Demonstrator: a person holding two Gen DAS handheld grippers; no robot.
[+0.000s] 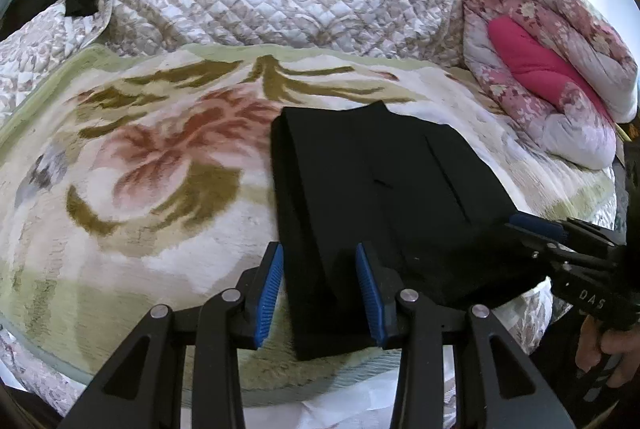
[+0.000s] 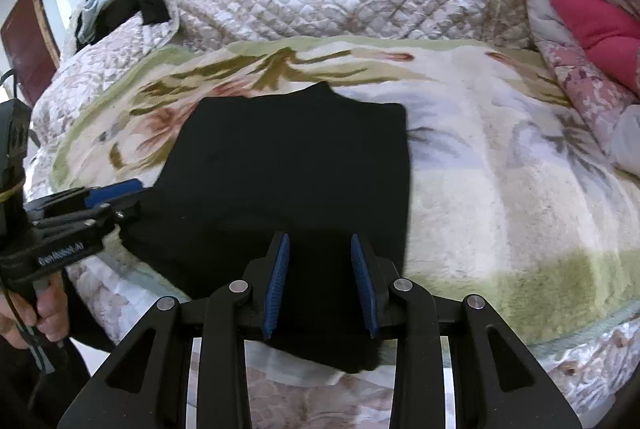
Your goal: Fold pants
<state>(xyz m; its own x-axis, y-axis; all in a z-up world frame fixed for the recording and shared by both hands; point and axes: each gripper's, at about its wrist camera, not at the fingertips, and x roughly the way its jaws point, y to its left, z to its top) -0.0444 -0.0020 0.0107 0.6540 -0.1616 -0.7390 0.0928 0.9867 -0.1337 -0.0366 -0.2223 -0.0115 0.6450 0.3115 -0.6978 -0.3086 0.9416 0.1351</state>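
Black pants (image 1: 384,189), folded into a compact stack, lie on a floral blanket (image 1: 140,189) spread over the bed. Left gripper (image 1: 320,293) at the stack's near left edge, fingers parted with cloth between them; cannot tell whether they pinch it. Right gripper (image 2: 322,285) at the near right edge, same posture. Rolled pink quilt (image 1: 560,69) lies well apart, far right.
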